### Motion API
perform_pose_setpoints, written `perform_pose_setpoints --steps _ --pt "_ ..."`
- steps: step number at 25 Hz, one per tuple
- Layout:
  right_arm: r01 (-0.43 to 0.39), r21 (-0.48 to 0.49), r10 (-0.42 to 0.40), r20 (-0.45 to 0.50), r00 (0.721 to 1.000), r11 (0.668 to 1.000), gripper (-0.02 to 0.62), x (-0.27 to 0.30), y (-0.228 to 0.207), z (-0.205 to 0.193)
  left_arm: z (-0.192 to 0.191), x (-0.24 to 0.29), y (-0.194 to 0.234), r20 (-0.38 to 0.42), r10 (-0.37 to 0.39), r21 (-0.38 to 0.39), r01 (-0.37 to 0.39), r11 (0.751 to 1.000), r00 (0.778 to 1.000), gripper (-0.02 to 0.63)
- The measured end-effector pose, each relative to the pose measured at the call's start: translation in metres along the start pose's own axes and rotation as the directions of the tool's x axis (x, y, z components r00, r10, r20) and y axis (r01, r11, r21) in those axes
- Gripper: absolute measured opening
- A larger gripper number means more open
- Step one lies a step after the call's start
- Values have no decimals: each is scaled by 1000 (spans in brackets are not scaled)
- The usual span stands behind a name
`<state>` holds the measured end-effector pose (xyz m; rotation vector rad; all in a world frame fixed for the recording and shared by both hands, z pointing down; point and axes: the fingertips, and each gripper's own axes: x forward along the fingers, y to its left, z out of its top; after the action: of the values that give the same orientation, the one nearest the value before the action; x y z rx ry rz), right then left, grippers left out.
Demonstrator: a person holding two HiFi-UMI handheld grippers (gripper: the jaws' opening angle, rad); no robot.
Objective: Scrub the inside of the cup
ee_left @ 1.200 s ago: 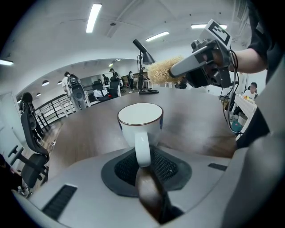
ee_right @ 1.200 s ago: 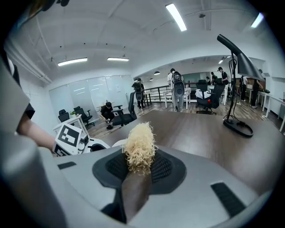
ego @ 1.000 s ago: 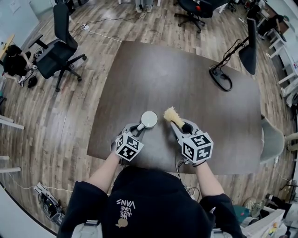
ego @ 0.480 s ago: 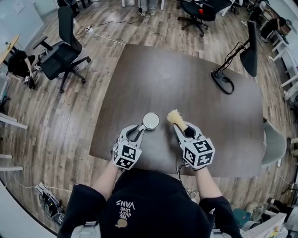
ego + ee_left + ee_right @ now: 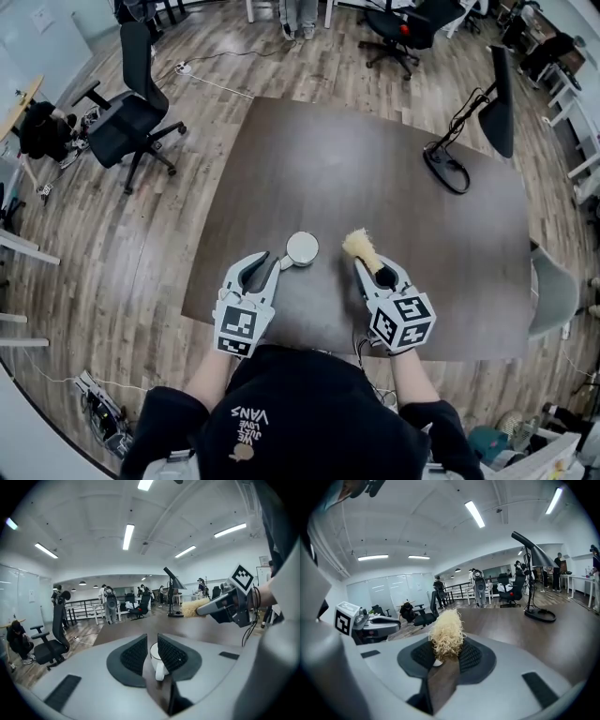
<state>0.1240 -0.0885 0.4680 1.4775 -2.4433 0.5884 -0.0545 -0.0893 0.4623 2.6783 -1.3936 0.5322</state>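
A white cup point(image 5: 302, 248) stands upright on the dark brown table point(image 5: 375, 159), close to its near edge. Its handle point(image 5: 285, 264) points toward me. My left gripper point(image 5: 272, 270) is shut on that handle with the far ends of its pads; in the left gripper view the cup point(image 5: 153, 652) shows between the jaws of the left gripper point(image 5: 152, 651). To the cup's right, my right gripper point(image 5: 375, 272) is shut on a brush with straw-coloured bristles point(image 5: 360, 246) that hangs above the table, apart from the cup. In the right gripper view the bristles point(image 5: 446, 633) stick out past the right gripper point(image 5: 446, 652).
A black desk lamp with a round base point(image 5: 448, 161) stands at the table's far right. Office chairs point(image 5: 131, 108) are on the wood floor to the left and behind. A cable point(image 5: 360, 343) hangs over the near table edge. People stand far off in the room.
My left gripper has drawn back toward me and lowered, and the cup came slightly nearer with it. The right gripper and brush also shifted a little nearer and to the right.
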Motion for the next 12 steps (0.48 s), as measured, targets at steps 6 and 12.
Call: perform_pose_setpoints --steps 6,12 --pt "5 14 -5 25 1000 1000 104 -10 1 0 29 -17 -7 74 -7 -32 9 999 997 17" --pt "-11 1 11 49 999 1000 104 -18 6 7 46 -27 -10 98 -10 -65 17 998 995 11"
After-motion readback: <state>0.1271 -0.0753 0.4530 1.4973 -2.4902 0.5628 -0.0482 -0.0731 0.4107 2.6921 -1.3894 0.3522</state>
